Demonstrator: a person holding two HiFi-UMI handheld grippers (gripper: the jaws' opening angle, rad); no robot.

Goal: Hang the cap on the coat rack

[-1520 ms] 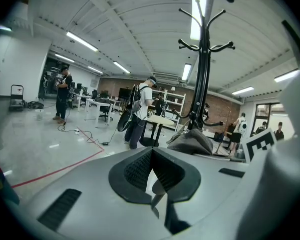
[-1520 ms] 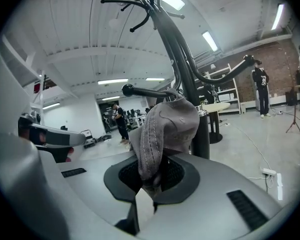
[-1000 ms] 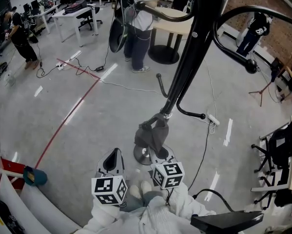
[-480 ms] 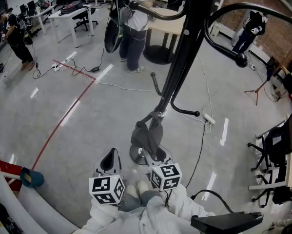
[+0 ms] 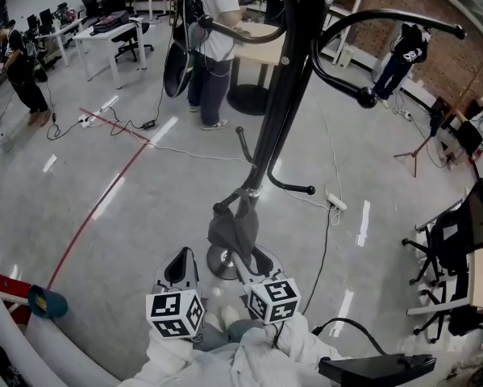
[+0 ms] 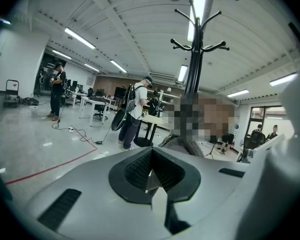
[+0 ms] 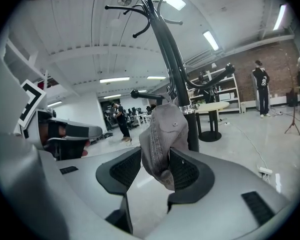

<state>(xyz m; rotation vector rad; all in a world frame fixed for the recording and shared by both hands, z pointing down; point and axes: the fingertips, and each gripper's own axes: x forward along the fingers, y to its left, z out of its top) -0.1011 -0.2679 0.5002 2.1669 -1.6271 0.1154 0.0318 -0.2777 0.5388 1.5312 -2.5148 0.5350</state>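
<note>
The left gripper (image 5: pixel 185 258) sits closed and empty, its pads meeting in its own view. Just right of it, the right gripper (image 7: pixel 152 165) has just been opening. Its jaws stand wide, with the grey cap (image 7: pixel 162 131) dangling between them, seemingly loose, hung on a low hook of the coat rack (image 5: pixel 277 111). Only the right gripper view shows the rack's top hooks; the head view crops them.

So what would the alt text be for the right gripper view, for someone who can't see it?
A grey cap hangs from a low hook of a black coat rack, dangling between the open jaws of the right gripper, which have just been opening. Behind it stand a round table and a person.
</note>
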